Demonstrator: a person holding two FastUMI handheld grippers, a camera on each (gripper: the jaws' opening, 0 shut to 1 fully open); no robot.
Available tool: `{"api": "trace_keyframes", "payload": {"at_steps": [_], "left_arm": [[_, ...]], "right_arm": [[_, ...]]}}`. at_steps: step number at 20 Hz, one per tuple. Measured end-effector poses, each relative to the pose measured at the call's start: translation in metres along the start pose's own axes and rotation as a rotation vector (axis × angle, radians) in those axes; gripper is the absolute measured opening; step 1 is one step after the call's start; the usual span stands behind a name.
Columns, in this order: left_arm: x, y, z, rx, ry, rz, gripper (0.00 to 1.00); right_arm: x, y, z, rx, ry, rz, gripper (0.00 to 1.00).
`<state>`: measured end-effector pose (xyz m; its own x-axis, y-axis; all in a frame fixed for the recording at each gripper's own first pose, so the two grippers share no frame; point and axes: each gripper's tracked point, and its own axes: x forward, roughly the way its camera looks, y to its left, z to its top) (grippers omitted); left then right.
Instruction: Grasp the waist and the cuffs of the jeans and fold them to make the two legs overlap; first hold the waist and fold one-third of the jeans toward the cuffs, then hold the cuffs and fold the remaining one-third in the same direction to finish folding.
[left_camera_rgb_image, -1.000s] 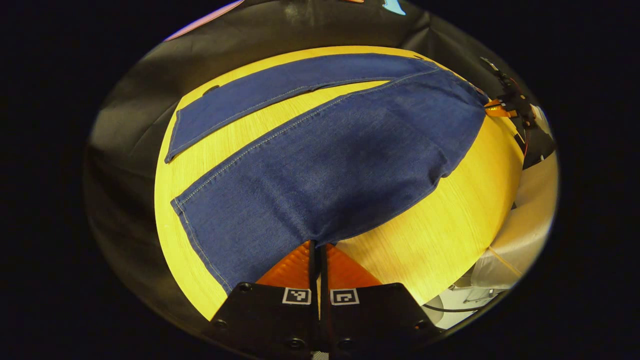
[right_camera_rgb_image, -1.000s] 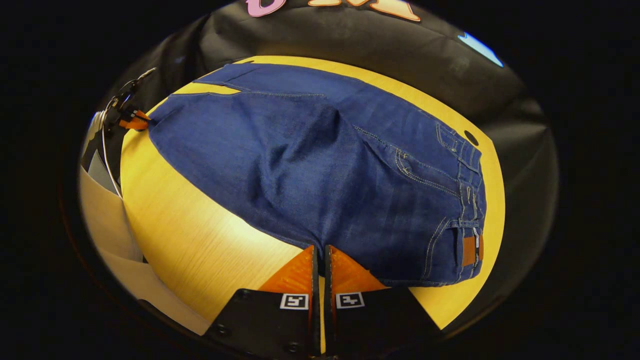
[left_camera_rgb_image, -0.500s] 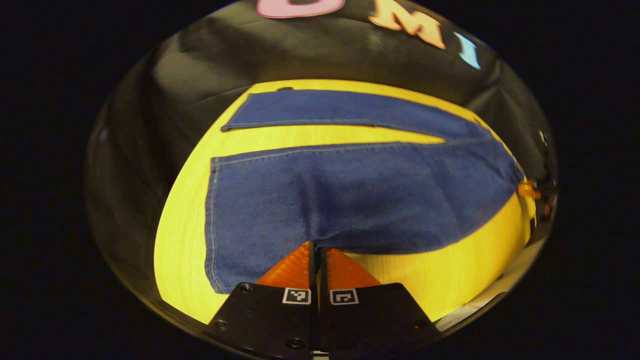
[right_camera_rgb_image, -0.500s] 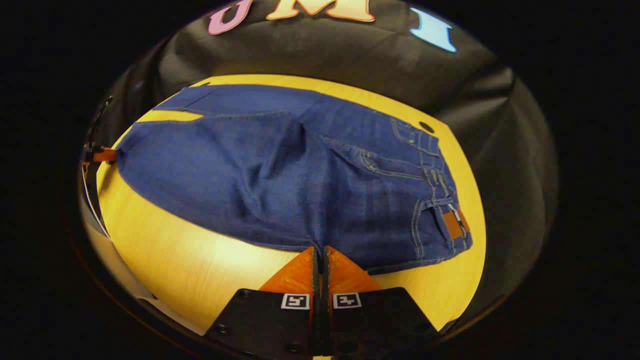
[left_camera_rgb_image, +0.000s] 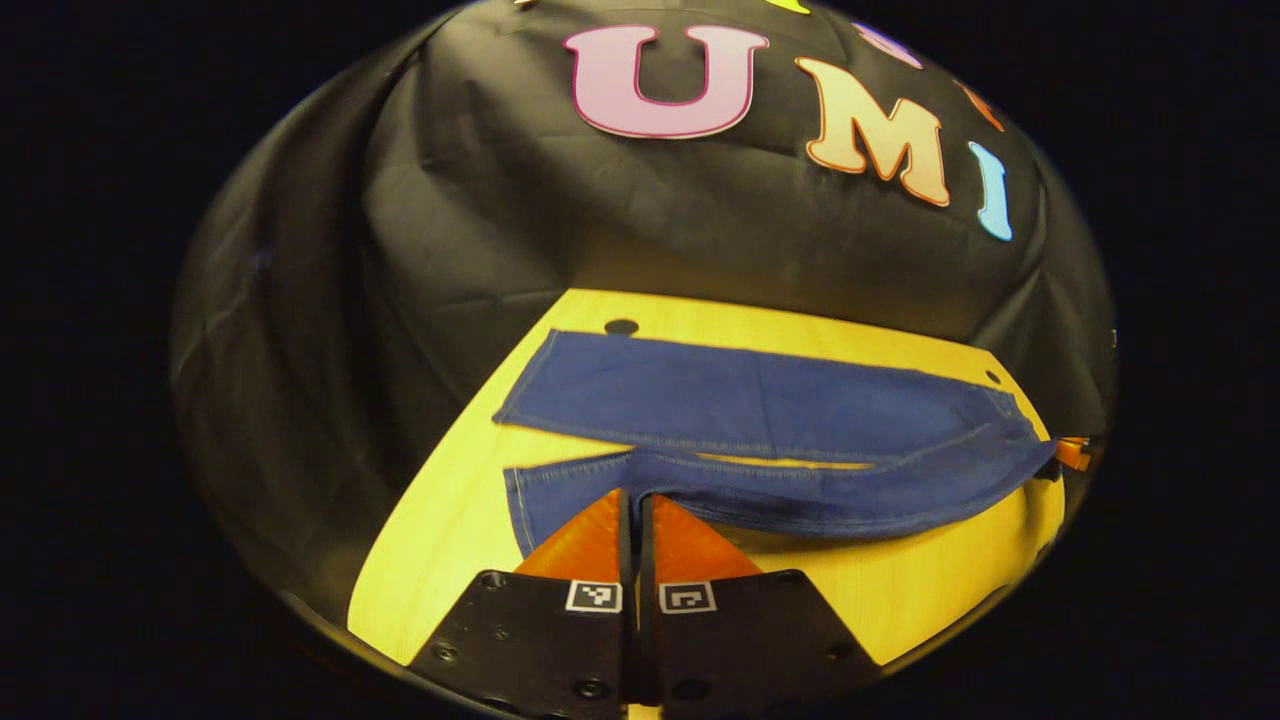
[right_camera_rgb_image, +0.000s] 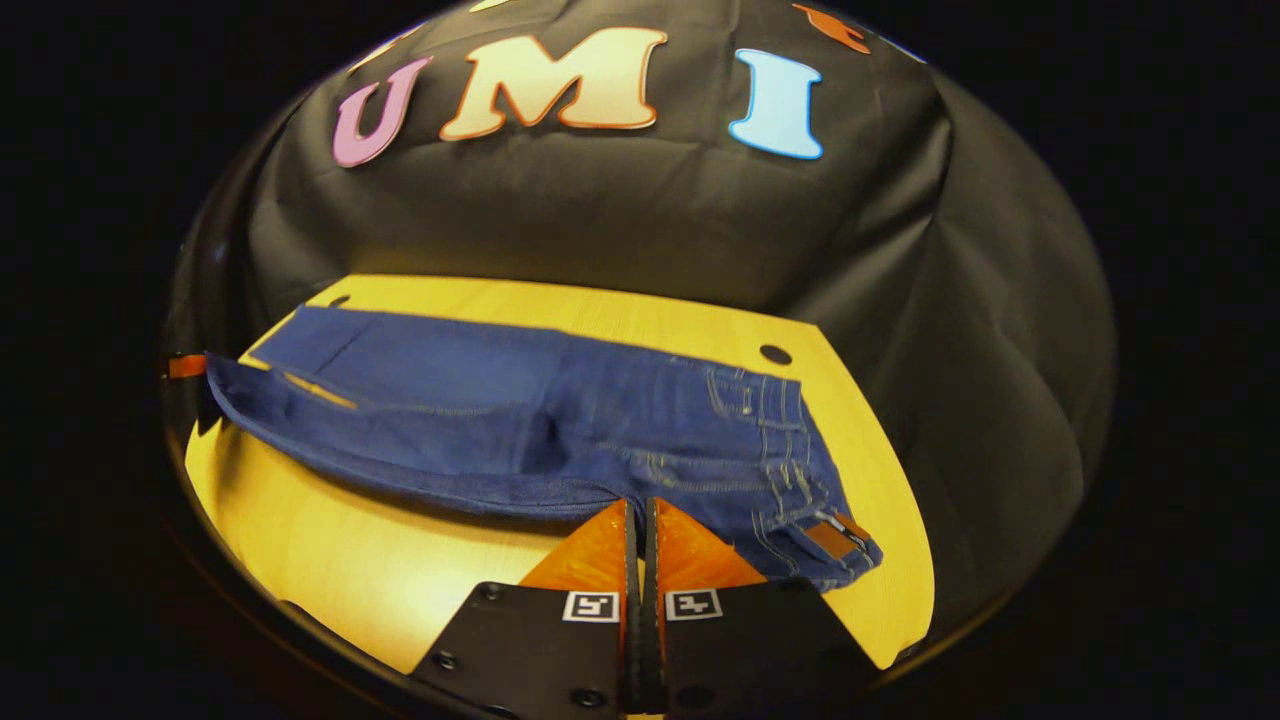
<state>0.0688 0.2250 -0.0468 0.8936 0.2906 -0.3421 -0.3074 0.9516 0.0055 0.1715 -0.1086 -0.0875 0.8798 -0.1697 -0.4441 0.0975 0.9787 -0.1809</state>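
Dark blue denim jeans lie on yellow wooden table, near leg raised; left gripper and right gripper each pinch its edge. Risk: thin hold slipping, legs misaligning

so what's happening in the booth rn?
A person is folding jeans on the yellow table with two handheld grippers. The left gripper is shut on the near leg's edge close to the cuff, the right gripper on the near edge by the waist. The near leg is lifted toward the far leg, which lies flat; the legs don't overlap yet.
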Motion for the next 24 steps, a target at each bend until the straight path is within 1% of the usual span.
{"api": "trace_keyframes", "payload": {"at_steps": [1, 2, 3, 4, 5, 7, 10, 12, 15, 16, 17, 18, 20, 22, 24], "left_arm": [[0.007, -0.001, 0.016, 0.002, -0.018, 0.005, 0.00], [0.014, -0.002, 0.033, 0.015, -0.035, 0.009, 0.00], [0.024, -0.003, 0.047, 0.031, -0.051, 0.014, 0.00], [0.035, -0.003, 0.059, 0.049, -0.056, 0.021, 0.00], [0.047, -0.004, 0.068, 0.063, -0.057, 0.026, 0.00], [0.077, -0.009, 0.081, 0.084, -0.055, 0.043, 0.00], [0.124, -0.015, 0.089, 0.127, -0.064, 0.073, 0.00], [0.153, -0.015, 0.091, 0.133, -0.080, 0.114, 0.00], [0.185, -0.017, 0.087, 0.097, -0.126, 0.161, 0.00], [0.195, -0.016, 0.083, 0.081, -0.135, 0.168, 0.00], [0.202, -0.016, 0.080, 0.061, -0.145, 0.173, 0.00], [0.209, -0.016, 0.077, 0.048, -0.149, 0.172, 0.00], [0.217, -0.013, 0.069, 0.033, -0.153, 0.188, 0.00], [0.225, -0.018, 0.067, 0.000, -0.157, 0.170, 0.06], [0.220, -0.026, 0.070, -0.027, -0.173, 0.130, 0.53]], "right_arm": [[0.010, 0.000, 0.015, 0.013, -0.020, -0.009, 0.02], [0.020, 0.000, 0.028, 0.016, -0.038, -0.017, 0.00], [0.031, -0.001, 0.041, 0.015, -0.057, -0.027, 0.03], [0.041, 0.000, 0.052, 0.011, -0.073, -0.030, 0.03], [0.054, 0.000, 0.062, 0.010, -0.090, -0.036, 0.00], [0.083, 0.001, 0.072, 0.028, -0.098, -0.048, 0.02], [0.130, 0.005, 0.066, 0.097, -0.083, -0.049, 0.01], [0.155, 0.008, 0.070, 0.160, -0.118, -0.051, 0.02], [0.186, 0.012, 0.094, 0.310, -0.225, -0.027, 0.02], [0.198, 0.016, 0.095, 0.360, -0.238, -0.019, 0.02], [0.210, 0.020, 0.091, 0.401, -0.227, -0.017, 0.02], [0.213, 0.021, 0.078, 0.422, -0.208, -0.018, 0.02], [0.229, 0.028, 0.066, 0.411, -0.190, -0.013, 0.02], [0.232, 0.041, 0.066, 0.392, -0.197, 0.009, 0.07], [0.224, 0.049, 0.069, 0.398, -0.192, 0.047, 0.46]]}}
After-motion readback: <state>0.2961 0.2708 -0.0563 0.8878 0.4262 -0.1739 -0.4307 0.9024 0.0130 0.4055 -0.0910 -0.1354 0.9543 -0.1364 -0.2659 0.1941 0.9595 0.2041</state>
